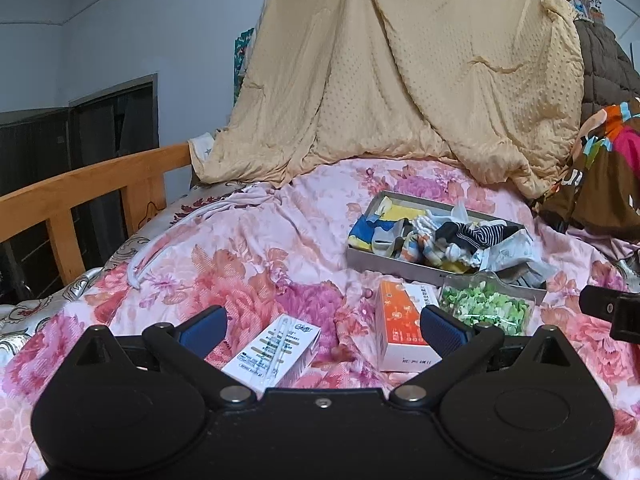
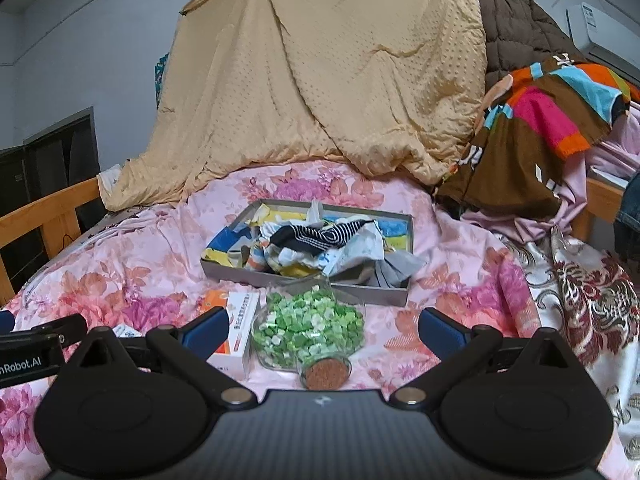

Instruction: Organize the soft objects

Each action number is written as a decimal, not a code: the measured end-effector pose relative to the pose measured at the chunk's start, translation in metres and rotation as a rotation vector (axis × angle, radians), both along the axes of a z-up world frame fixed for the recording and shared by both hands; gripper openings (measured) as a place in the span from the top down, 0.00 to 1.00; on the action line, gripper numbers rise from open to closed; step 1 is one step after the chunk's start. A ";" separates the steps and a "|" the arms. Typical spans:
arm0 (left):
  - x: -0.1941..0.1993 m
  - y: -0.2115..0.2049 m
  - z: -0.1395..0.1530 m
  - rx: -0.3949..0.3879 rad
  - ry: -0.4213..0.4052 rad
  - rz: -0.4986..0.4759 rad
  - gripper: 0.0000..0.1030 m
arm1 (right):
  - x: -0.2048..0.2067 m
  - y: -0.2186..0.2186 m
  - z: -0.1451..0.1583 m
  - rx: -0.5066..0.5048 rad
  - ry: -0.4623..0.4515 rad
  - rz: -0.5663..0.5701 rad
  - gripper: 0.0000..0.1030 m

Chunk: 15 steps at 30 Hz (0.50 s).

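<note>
Fingers spread, empty, over bed.
Risk of snagging overhanging cloth and tipping tray onto corked jar.

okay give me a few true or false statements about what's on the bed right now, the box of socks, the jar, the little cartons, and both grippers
1. The grey box holds rumpled socks. True.
2. The jar of green bits stands upright. False: it lies on its side, cork toward the camera.
3. The left gripper grips the orange carton. False: its jaws are open, empty.
4. The right gripper is open. True.
5. The white carton sits in the box. False: it lies on the floral quilt.
</note>
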<state>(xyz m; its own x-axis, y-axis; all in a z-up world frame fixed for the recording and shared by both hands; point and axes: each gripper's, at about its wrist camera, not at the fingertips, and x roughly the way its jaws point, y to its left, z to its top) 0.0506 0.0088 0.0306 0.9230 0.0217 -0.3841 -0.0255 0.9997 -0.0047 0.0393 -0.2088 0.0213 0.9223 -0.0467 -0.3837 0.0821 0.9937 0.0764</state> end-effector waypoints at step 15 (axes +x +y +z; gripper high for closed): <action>-0.002 -0.002 -0.009 0.023 0.029 0.005 0.01 | -0.010 0.005 -0.009 -0.039 0.020 -0.020 0.00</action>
<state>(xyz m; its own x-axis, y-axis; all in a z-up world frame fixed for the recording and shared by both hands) 0.0488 0.0071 0.0219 0.9115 0.0357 -0.4097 -0.0306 0.9994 0.0190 0.0297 -0.2033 0.0121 0.9130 -0.0806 -0.3998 0.1032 0.9940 0.0353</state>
